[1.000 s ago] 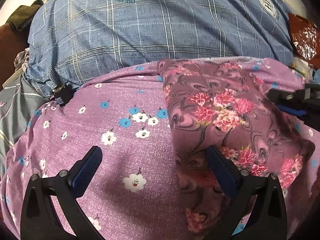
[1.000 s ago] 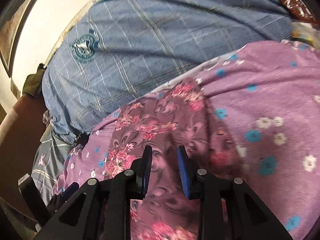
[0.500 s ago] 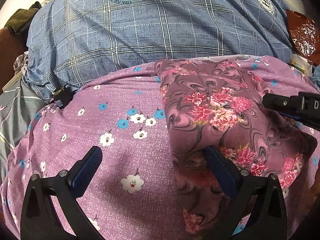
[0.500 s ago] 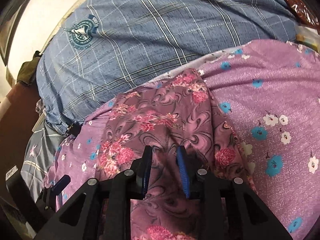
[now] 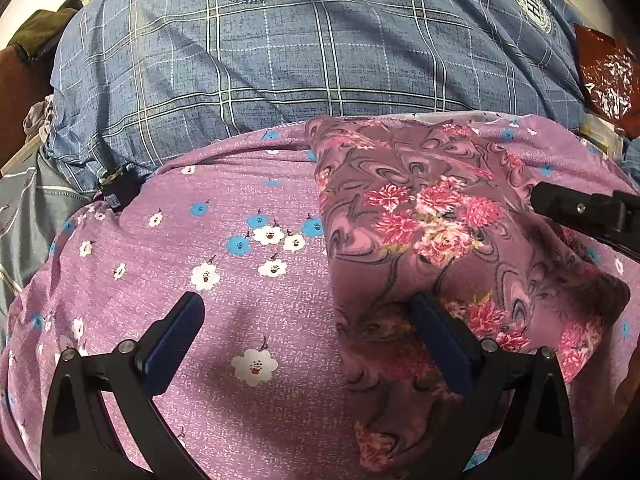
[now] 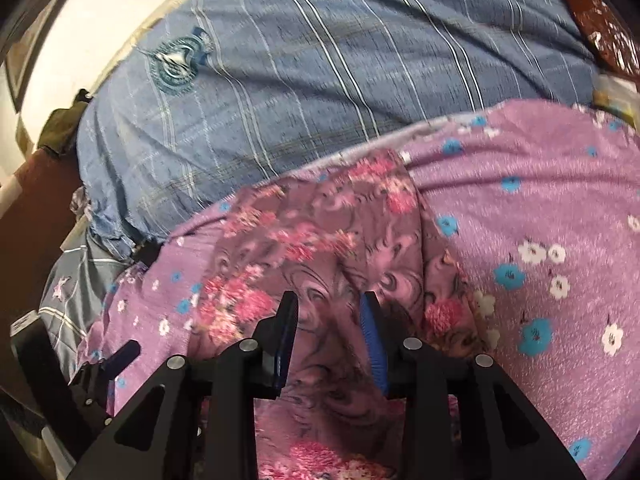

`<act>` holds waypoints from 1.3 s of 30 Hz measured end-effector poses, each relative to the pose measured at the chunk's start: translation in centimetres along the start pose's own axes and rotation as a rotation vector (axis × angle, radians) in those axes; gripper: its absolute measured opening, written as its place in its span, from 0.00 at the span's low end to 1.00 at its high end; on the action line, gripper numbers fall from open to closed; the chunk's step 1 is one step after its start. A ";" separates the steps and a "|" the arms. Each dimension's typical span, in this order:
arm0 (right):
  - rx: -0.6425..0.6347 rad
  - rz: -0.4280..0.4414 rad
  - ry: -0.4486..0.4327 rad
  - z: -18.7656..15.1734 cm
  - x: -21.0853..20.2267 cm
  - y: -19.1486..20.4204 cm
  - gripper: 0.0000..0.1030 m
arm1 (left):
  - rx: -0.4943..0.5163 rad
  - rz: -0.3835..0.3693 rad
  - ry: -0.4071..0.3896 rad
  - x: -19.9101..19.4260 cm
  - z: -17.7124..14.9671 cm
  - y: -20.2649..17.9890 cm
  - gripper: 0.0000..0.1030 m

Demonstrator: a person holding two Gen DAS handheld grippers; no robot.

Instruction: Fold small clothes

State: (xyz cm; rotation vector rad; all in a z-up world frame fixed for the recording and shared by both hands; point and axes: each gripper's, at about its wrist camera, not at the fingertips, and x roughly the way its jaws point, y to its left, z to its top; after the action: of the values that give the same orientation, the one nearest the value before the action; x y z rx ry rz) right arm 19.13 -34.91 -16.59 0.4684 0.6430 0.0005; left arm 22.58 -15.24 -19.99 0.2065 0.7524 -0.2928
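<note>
A small mauve garment with pink flowers [image 5: 424, 216] lies folded on a purple sheet with white and blue flowers [image 5: 224, 248]. My left gripper [image 5: 308, 320] is wide open just above the sheet, its right finger [image 5: 436, 340] resting at the garment's near left edge. My right gripper [image 6: 330, 312] hovers over the same garment [image 6: 304, 248], jaws parted by a narrow gap with cloth lying below them, nothing pinched. The right gripper also shows at the right edge of the left wrist view [image 5: 588, 212].
A blue plaid pillow with round emblems [image 5: 304, 52] lies behind the garment. A grey striped cloth [image 5: 24, 216] and a brown bed frame are at left. A red-brown crinkled wrapper [image 5: 608, 76] sits at far right.
The right gripper's jaws have parted slightly and it has drawn back a little over the garment. The left gripper has barely moved and stays open.
</note>
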 end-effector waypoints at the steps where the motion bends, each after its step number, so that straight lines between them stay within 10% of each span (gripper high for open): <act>1: -0.006 0.003 -0.009 0.0 -0.2 0.2 0.34 | -0.003 -0.001 0.000 0.0 0.0 0.0 1.00; 13: -0.047 -0.085 0.098 -0.7 2.1 0.6 0.34 | 0.010 -0.021 0.035 0.7 0.0 -0.4 1.00; 39: -0.185 -0.253 0.000 -0.9 0.4 2.6 0.35 | -0.102 -0.012 -0.001 -0.1 0.8 2.2 1.00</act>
State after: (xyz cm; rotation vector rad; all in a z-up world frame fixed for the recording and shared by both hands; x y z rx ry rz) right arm 19.30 -32.21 -16.33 0.2062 0.6921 -0.1783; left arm 23.78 -13.35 -19.23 0.1054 0.7653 -0.2649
